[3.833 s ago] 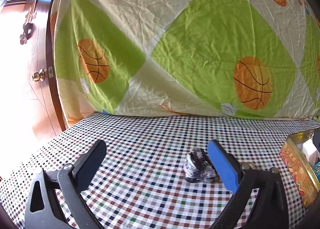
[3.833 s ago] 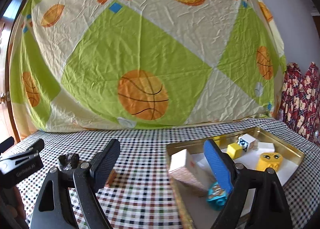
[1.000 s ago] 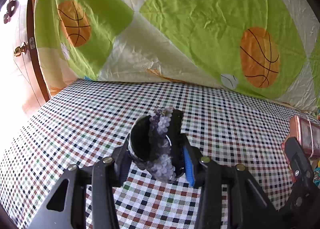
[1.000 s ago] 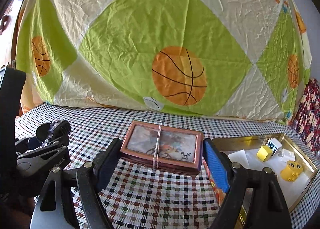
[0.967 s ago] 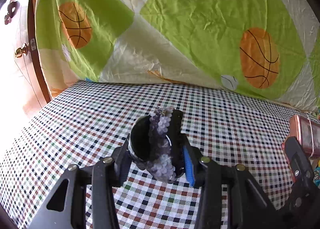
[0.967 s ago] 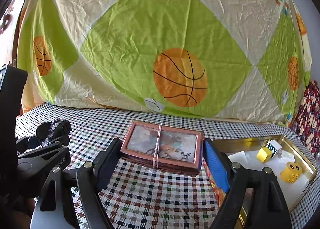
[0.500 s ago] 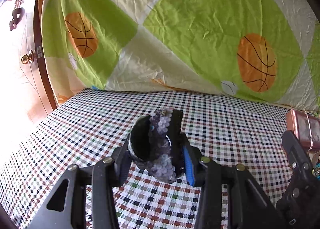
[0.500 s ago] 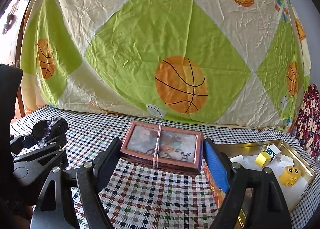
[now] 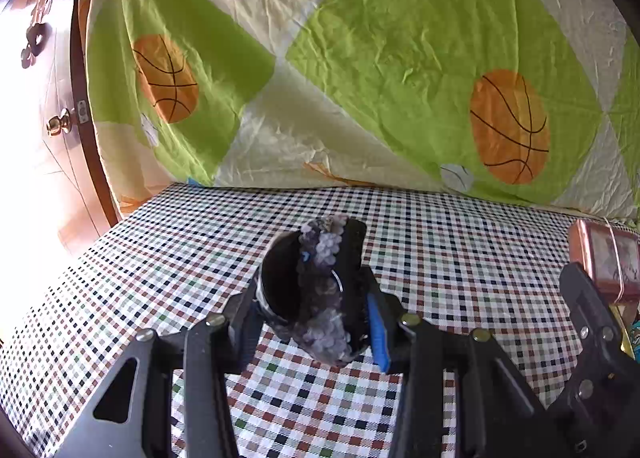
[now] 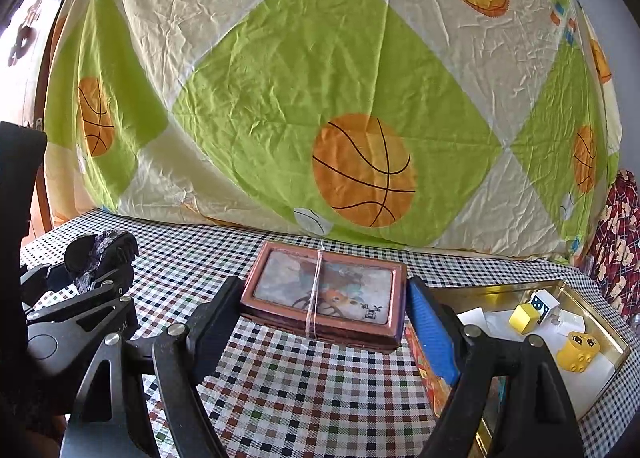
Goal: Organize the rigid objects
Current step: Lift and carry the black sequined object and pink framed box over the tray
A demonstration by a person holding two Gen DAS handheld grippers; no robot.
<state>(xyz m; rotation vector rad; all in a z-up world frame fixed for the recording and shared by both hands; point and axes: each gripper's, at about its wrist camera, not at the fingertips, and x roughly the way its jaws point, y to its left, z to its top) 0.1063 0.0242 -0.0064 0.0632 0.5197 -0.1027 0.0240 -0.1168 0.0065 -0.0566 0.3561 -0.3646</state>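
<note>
Checkered surface before a basketball-print sheet: left gripper (image 9: 312, 310) pinches a dark hair clip (image 9: 316, 290) aloft; right gripper (image 10: 324, 314) clamps a copper box (image 10: 324, 292), both apparently bound for the gold tray (image 10: 600, 374).

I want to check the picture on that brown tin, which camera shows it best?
The right wrist view: the brown tin sits whole between the right gripper's fingers, lid facing the camera. The left wrist view catches only its end at the frame's edge.
</note>
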